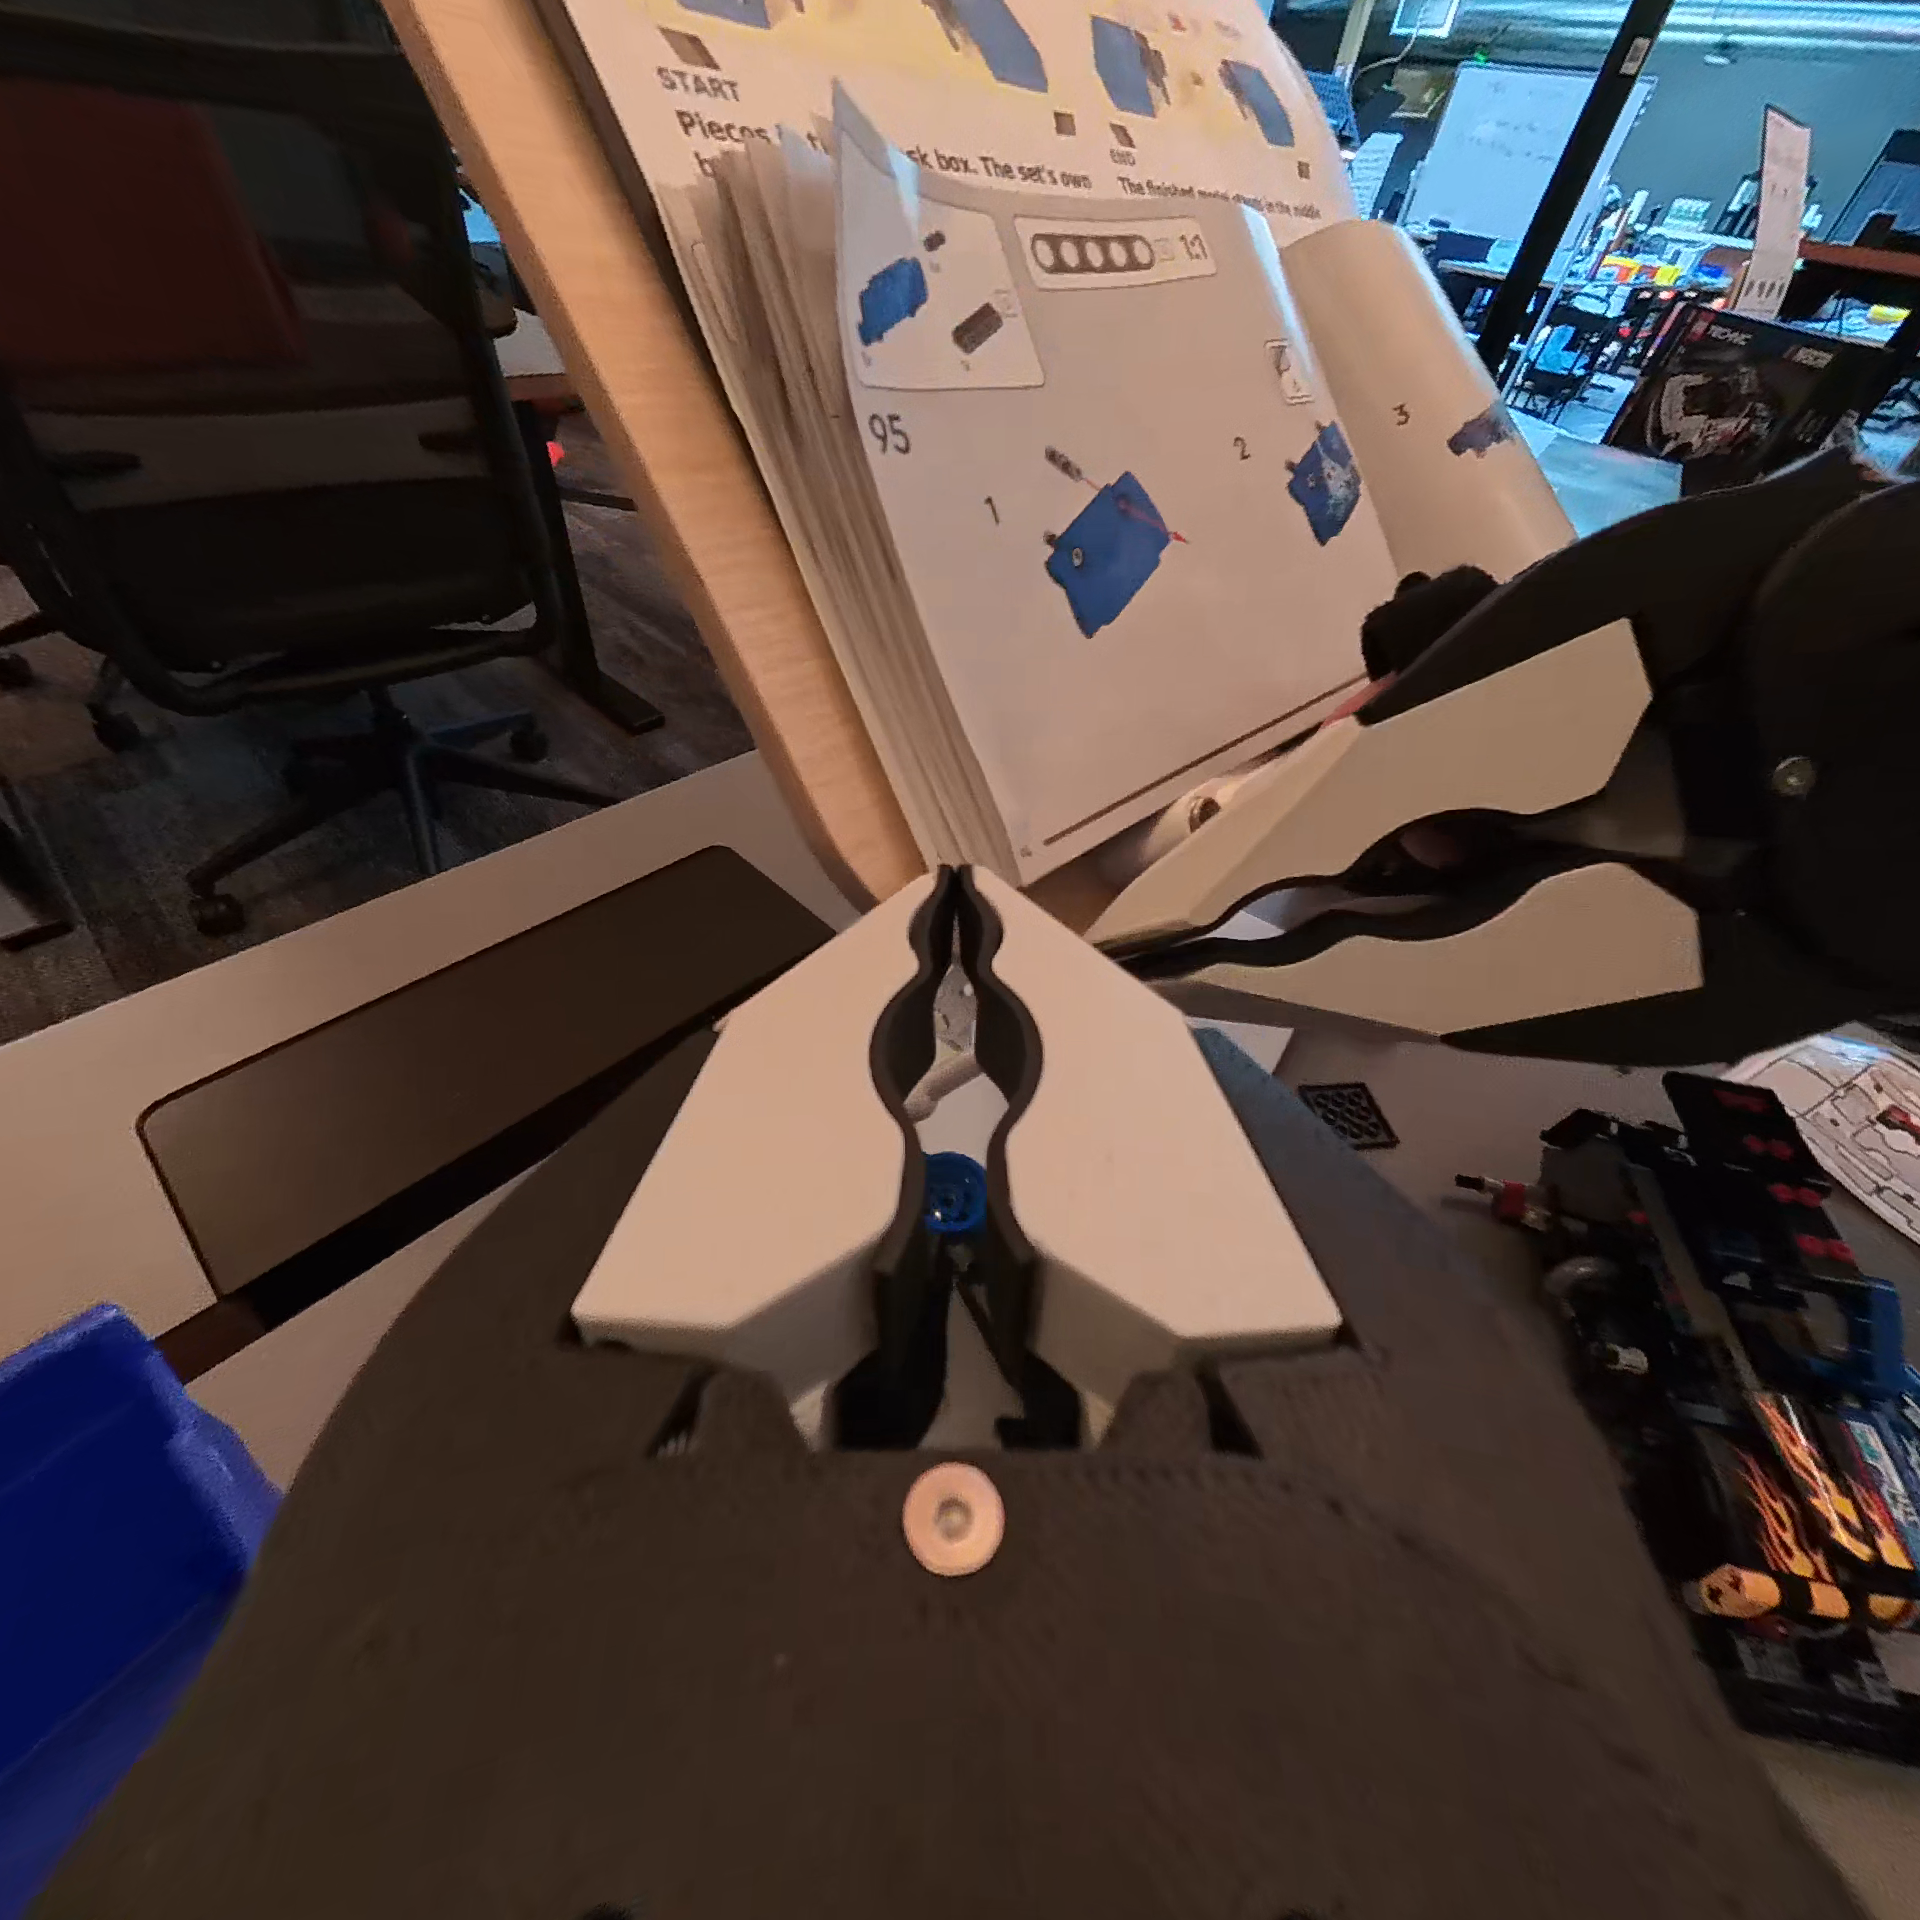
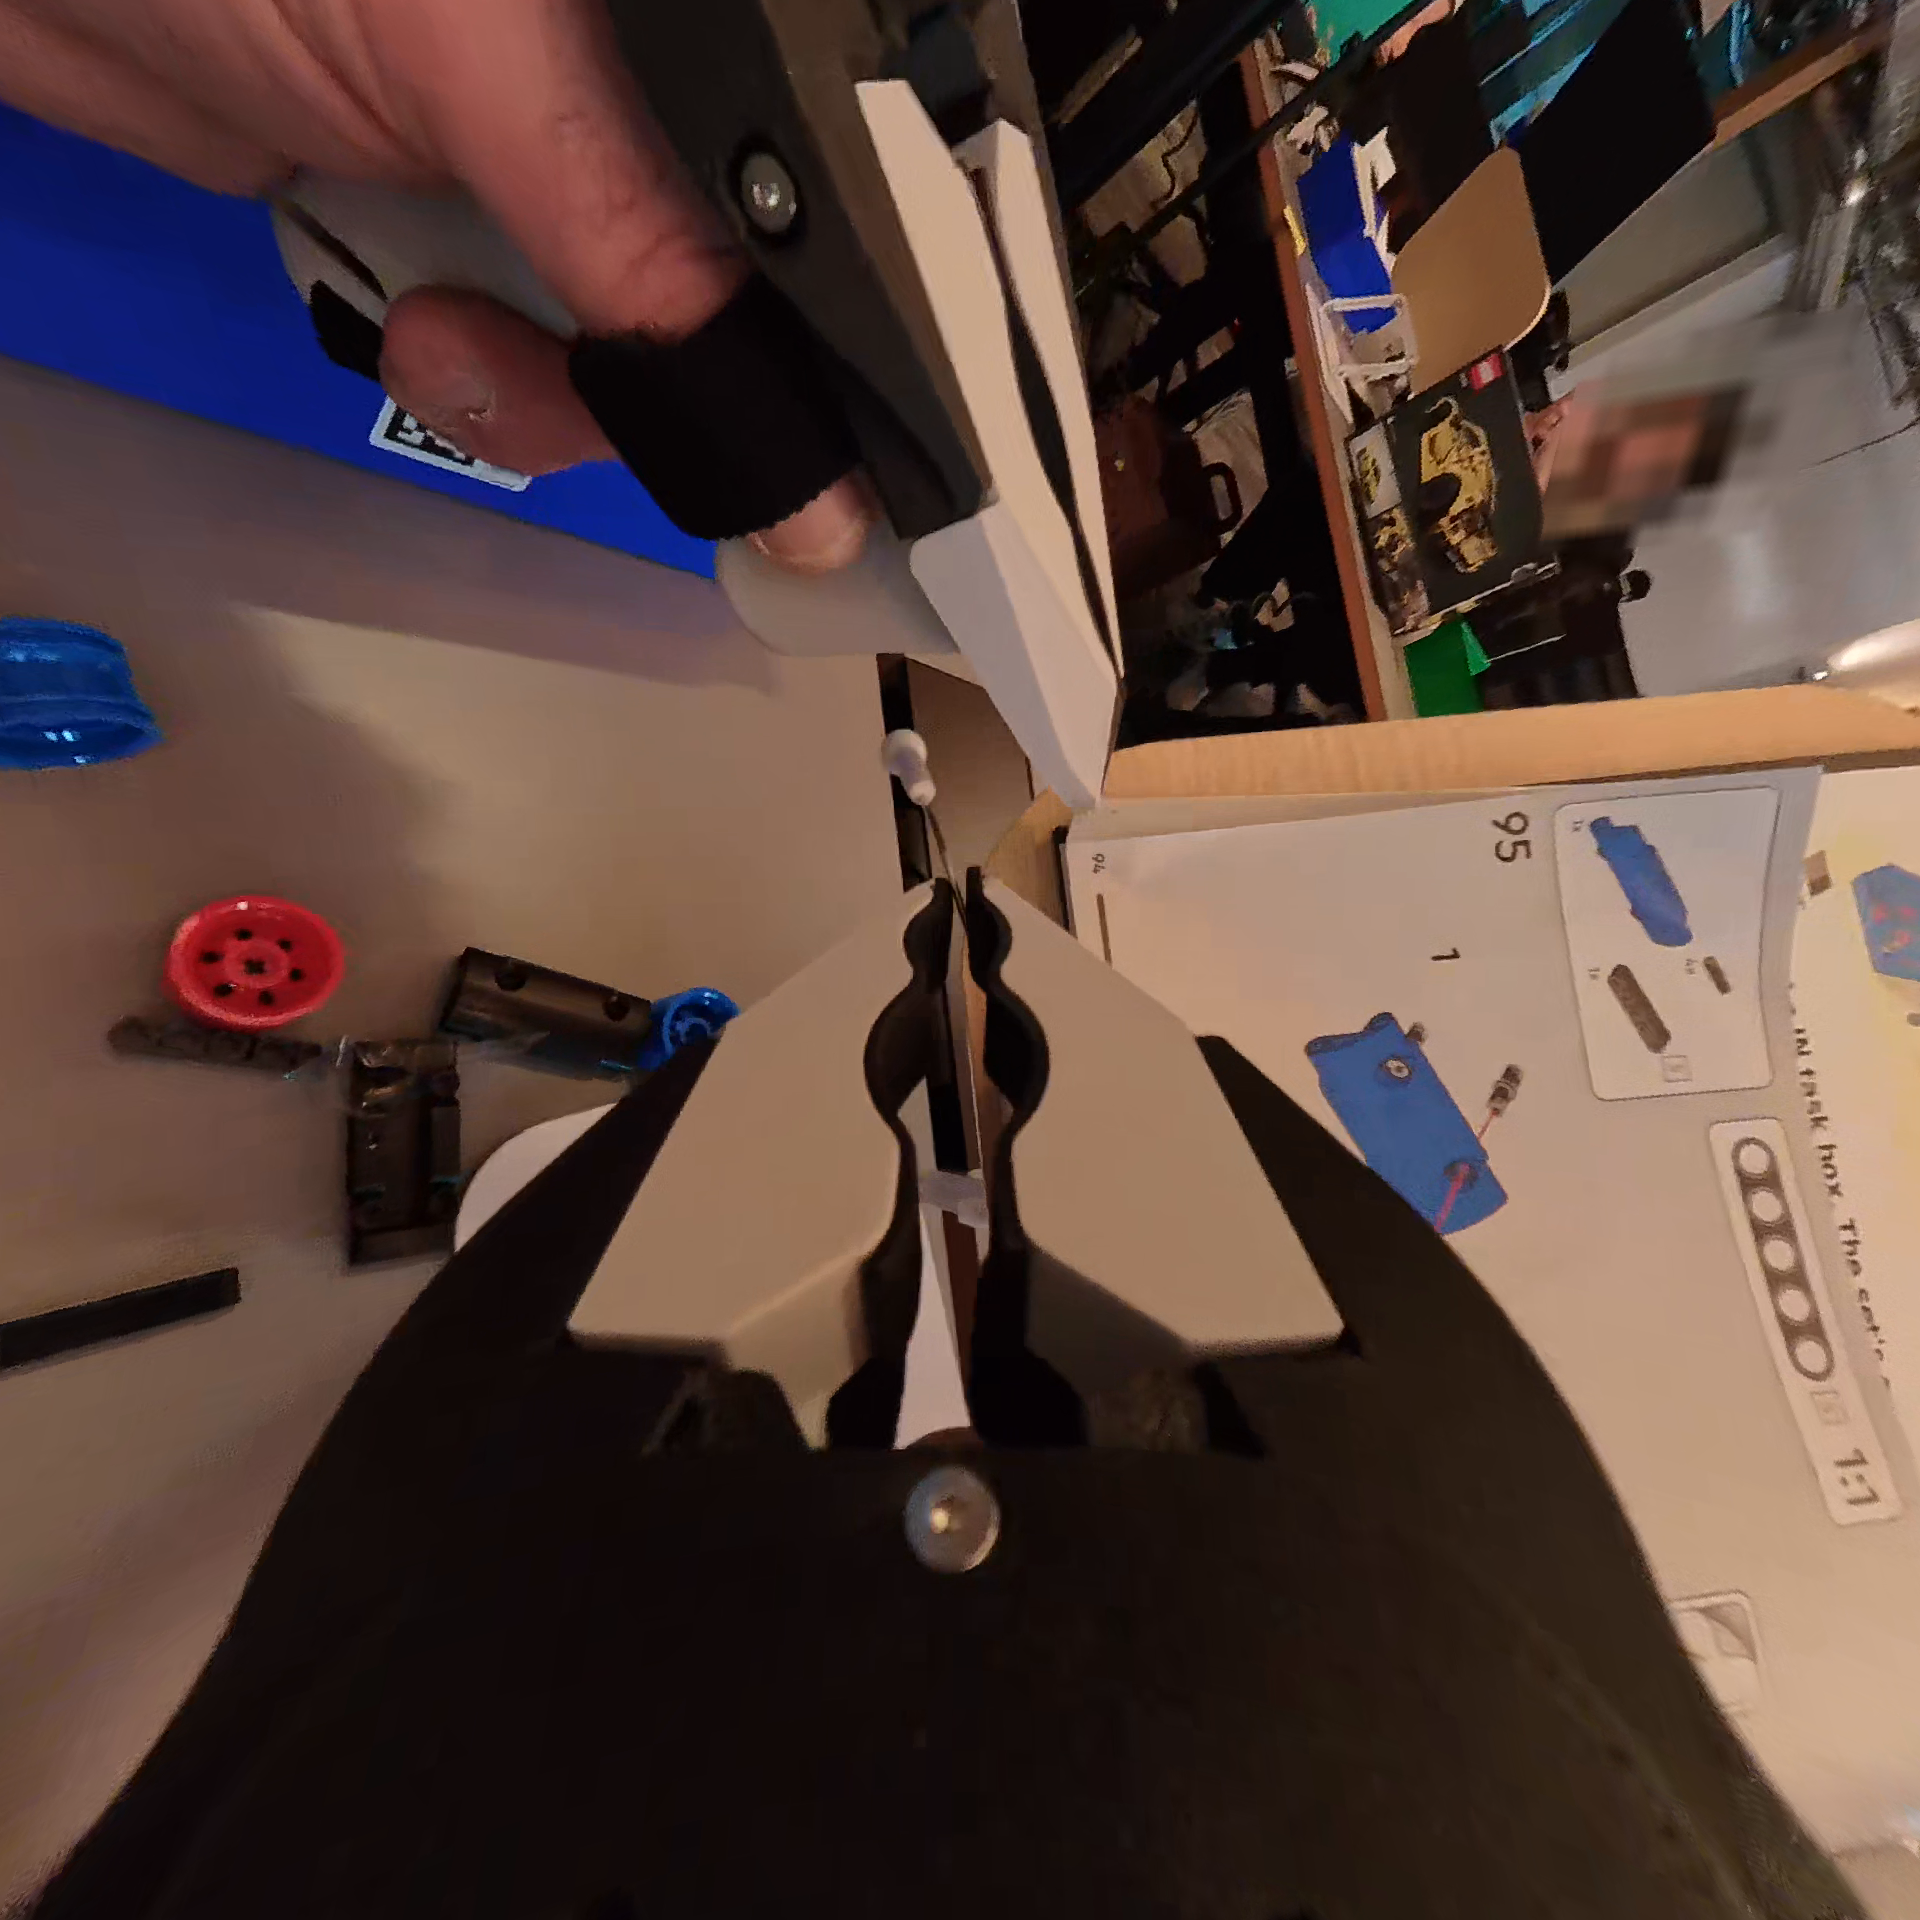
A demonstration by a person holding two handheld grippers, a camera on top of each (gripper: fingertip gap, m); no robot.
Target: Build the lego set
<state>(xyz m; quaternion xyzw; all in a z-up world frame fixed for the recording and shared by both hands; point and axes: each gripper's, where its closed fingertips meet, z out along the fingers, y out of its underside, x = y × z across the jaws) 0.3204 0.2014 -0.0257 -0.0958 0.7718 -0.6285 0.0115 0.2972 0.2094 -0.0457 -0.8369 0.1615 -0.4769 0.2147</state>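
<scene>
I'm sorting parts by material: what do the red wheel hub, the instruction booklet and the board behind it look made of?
Red wheel hub: apparently moulded plastic, glossy, with crisp round holes. Instruction booklet: matte white printed paper, its stacked page edges fanning out. Board behind it: looks like tan cardboard or light wood; blur leaves that open.

Left wrist camera looks forward, close over its fingers, toward the propped instruction booklet [image 1: 1122, 540]. Right wrist camera, rolled sideways, faces the same booklet [image 2: 1455, 1143]; each sees the other gripper.
</scene>
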